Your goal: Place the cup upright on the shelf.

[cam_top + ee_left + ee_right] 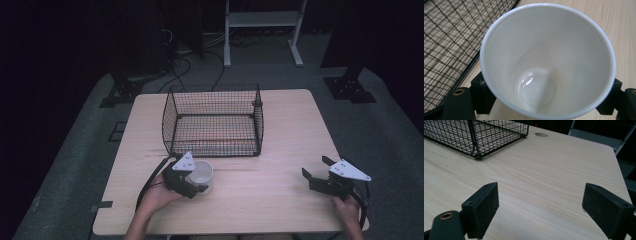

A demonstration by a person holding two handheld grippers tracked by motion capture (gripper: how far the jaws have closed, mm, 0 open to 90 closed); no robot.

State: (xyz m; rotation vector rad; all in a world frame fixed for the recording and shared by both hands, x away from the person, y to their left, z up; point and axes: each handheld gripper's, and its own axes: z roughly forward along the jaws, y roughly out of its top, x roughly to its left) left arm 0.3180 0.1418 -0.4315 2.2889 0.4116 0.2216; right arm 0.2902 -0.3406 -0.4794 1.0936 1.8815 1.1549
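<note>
Left hand [157, 197] comes in from the bottom edge of the high view, forearm angled up toward the black wire mesh basket [214, 121], and holds the left gripper [202, 186] tilted forward with its grey three-cornered plate on top. Its jaws are clamped on the white glossy ceramic cup [201, 173], one black pad on each side of the cup wall, as the left gripper view shows with the cup [547, 61] wedged between them. The cup sits on the light wooden table [280, 140] just in front of the basket's near wall, toward its left corner, close beside it but apart from it. Inside of the cup looks bare. The cup's outer wall and base are hidden by the rim and the gripper body, so whether it rests on the table or is lifted is hard to tell. Right hand [347, 210] is partly cut off at the bottom edge, well to the right of the basket, holding the right gripper [315, 167] low and roughly level over the table, pointing left toward the basket side. Its jaws stand wide apart with only bare wood between them, seen in the right gripper view [540, 202], where the basket [474, 135] is cut off at the top left. Background past the table is dark, detail there hard to make out.
</note>
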